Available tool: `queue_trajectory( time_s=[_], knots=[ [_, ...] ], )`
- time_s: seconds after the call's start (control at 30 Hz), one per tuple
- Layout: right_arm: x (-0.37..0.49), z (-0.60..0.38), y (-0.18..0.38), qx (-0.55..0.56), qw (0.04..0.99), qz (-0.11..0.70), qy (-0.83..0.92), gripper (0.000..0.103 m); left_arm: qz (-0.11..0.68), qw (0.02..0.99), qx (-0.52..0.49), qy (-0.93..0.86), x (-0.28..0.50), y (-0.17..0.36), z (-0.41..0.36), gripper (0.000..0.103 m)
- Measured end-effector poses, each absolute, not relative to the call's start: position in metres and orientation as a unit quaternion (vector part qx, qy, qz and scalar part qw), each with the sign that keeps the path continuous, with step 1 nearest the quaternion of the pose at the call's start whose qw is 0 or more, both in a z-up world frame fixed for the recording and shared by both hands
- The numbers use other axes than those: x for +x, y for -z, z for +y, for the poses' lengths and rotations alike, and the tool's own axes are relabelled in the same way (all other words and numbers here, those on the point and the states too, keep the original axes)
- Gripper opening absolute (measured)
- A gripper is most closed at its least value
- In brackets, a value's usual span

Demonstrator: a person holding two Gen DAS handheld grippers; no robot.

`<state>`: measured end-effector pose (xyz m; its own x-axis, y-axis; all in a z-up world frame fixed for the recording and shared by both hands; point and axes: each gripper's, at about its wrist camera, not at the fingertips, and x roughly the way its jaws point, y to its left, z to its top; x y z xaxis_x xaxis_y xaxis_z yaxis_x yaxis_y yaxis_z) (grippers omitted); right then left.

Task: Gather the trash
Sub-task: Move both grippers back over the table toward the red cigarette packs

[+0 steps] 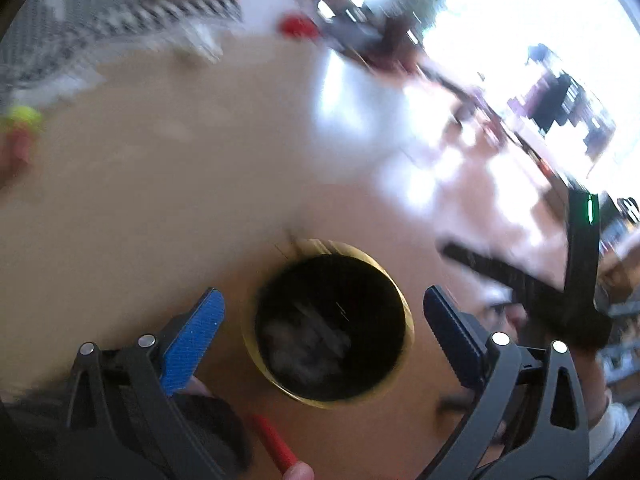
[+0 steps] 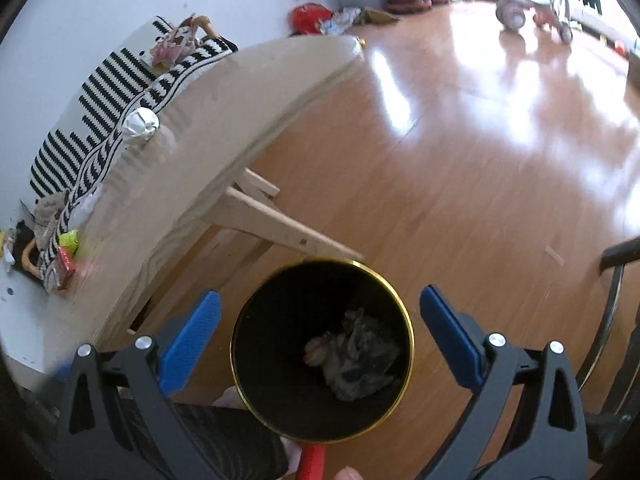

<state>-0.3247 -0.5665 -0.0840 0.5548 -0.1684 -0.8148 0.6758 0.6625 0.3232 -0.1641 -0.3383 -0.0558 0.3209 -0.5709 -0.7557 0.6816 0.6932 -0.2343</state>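
Both tongs over the bin, nothing gripped

We see the left gripper (image 1: 324, 320) and right gripper (image 2: 320, 320) spread wide above the black bin (image 2: 256, 312) on the floor (image 2: 460, 184) beside the table (image 2: 224, 112); crumpled trash (image 2: 354, 354) lies inside, a foil ball (image 2: 140, 123) on the tabletop

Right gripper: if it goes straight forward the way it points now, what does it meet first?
Probably the open black bin: the right gripper, open and empty, points into its mouth, toward the crumpled trash inside.
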Motion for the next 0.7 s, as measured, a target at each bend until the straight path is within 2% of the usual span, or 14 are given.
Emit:
queue_trajectory(
  time_s=[0.2,0.5,0.7],
  knots=[
    [-0.275,-0.546,0.063,0.281,0.851,0.387,0.218,0.096,0.425,0.874,0.006,0.237,-0.084,0.021,-0.254,0.097],
    [-0.182,-0.486,0.052,0.204,0.881,0.402,0.144,0.096,0.466,0.876,-0.068,0.105,-0.004,0.043,-0.146,0.097],
    [-0.140,-0.466,0.064,0.169,0.884,0.416,0.128,0.096,0.480,0.868,-0.088,0.092,0.025,0.051,-0.132,0.097]
  ],
)
